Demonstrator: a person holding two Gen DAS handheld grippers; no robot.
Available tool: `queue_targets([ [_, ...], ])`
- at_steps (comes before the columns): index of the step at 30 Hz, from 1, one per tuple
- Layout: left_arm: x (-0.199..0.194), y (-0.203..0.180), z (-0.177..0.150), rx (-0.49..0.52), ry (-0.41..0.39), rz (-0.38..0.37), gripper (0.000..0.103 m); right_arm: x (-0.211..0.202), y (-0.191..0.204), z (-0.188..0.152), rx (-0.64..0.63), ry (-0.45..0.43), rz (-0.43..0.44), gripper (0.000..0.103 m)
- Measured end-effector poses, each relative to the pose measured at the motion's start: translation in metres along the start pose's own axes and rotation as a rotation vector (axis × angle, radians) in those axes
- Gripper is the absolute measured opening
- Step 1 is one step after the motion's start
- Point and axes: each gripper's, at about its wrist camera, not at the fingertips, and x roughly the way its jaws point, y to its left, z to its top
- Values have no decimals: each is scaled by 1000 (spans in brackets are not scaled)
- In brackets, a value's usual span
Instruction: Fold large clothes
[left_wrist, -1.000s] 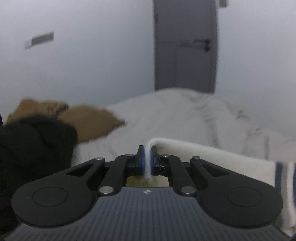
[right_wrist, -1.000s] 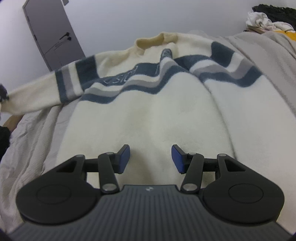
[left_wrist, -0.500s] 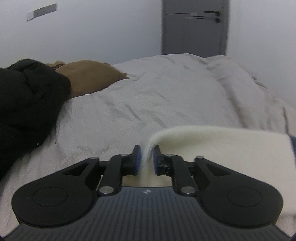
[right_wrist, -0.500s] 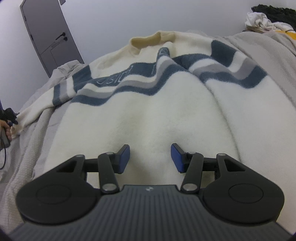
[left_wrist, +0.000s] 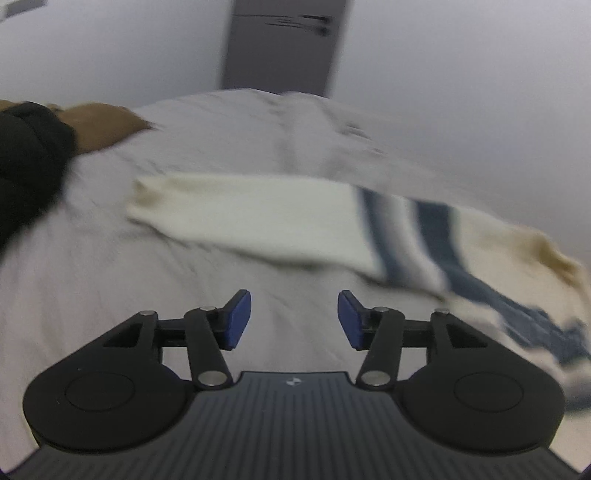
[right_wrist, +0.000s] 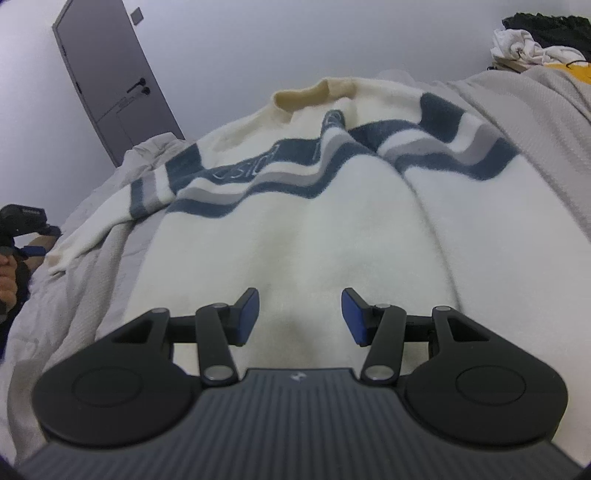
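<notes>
A cream sweater (right_wrist: 295, 236) with blue and grey stripes lies spread face up on the bed, collar at the far end. Its left sleeve (left_wrist: 251, 210) lies stretched out across the grey bedcover, cuff to the left; it also shows in the right wrist view (right_wrist: 110, 218). My left gripper (left_wrist: 294, 319) is open and empty above the bedcover, a short way back from the sleeve. My right gripper (right_wrist: 299, 317) is open and empty, hovering over the sweater's lower body.
The grey bedcover (left_wrist: 110, 280) covers the bed. A black garment (left_wrist: 26, 162) and a brown one (left_wrist: 99, 122) lie at the left. A grey door (right_wrist: 107, 81) stands behind. A clothes pile (right_wrist: 535, 48) sits at the far right.
My left gripper has opened and let go of the sleeve cuff, then drawn back; the sleeve now lies on the bedcover. My right gripper has stayed open over the sweater.
</notes>
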Motion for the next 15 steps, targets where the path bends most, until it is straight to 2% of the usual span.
queue_targets([
  [3, -32, -34, -31, 28, 30, -65, 63, -15, -2, -1, 0, -6, 10, 52],
  [7, -63, -66, -71, 19, 111, -170, 64, -42, -6, -2, 32, -25, 46, 52],
  [11, -89, -87, -111, -3, 171, -241, 69, -62, -14, -3, 66, -39, 64, 53],
  [15, -102, -88, -150, -64, 248, -315, 70, -69, -23, -7, 103, -22, 76, 54],
])
